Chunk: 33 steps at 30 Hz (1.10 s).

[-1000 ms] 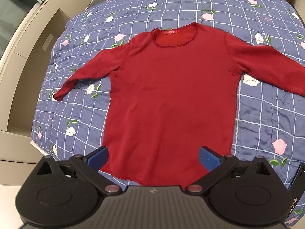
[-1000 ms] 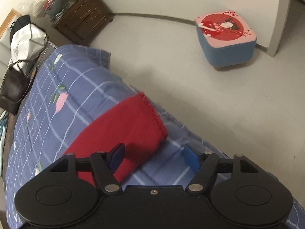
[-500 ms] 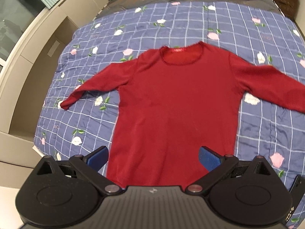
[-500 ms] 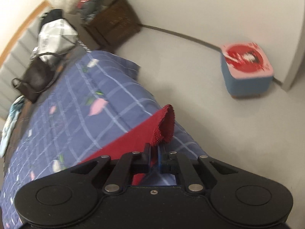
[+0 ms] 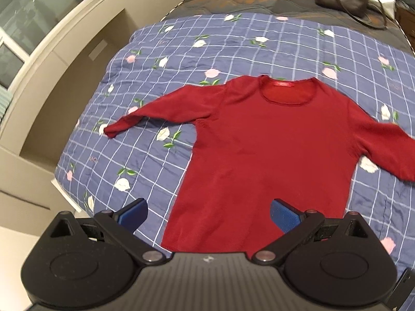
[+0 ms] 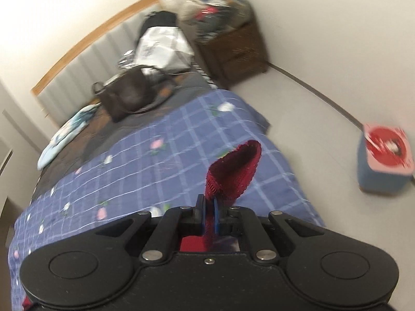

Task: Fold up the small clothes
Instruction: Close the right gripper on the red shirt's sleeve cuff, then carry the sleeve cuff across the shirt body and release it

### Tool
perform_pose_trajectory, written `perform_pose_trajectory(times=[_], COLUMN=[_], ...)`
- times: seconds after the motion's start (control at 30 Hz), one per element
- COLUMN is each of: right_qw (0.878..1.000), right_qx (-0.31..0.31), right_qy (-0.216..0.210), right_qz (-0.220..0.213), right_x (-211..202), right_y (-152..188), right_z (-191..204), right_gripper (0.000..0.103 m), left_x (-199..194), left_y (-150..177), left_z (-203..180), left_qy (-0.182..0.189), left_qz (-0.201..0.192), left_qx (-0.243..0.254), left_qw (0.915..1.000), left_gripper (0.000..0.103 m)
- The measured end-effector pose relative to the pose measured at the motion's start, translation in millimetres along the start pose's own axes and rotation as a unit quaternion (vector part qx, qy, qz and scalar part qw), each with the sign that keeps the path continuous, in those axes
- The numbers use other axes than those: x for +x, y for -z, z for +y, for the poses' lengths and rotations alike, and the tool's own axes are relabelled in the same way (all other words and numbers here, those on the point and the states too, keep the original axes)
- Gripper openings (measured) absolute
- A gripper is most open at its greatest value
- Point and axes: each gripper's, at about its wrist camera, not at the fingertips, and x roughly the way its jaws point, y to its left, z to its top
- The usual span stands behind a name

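A limp red top (image 5: 262, 150) lies flat on the quilt (image 5: 145, 155) beyond the left gripper (image 5: 207, 213), its 2 fingers spread, while the right gripper (image 6: 210, 216) pinches the floppy cuff (image 6: 233, 173), likely the best hold.

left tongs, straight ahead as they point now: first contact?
Probably the red top lying flat on the checked quilt: the open left tongs aim down at its lower body near the hem. Depth unclear.
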Motion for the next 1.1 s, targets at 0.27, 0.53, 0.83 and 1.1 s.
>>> perform_pose_trajectory(times=[0.27, 0.53, 0.83, 1.1], right_qw=[0.993, 0.976, 0.959, 0.944], right_qx=[-0.112, -0.213, -0.273, -0.304], right_qy=[-0.026, -0.042, -0.061, -0.065], right_qz=[-0.008, 0.008, 0.055, 0.112], right_x=[-6.2, 8.9, 65.7, 120.8], right_y=[11.9, 58.2, 143.3, 227.8], right_z=[119.6, 256.2, 389.6, 448.9], right_gripper=[0.006, 0.006, 0.006, 0.006], left_x=[37.9, 90.0, 147.6, 187.1], left_y=[-10.7, -22.8, -34.5, -35.2], left_z=[49.5, 113.9, 207.3, 274.5], left_qy=[0.024, 0.058, 0.054, 0.016], left_qz=[0.020, 0.041, 0.066, 0.085], left_qx=[-0.029, -0.034, -0.060, -0.073], left_qw=[0.9991, 0.9969, 0.9945, 0.9936], left_gripper=[0.103, 0.103, 0.103, 0.103])
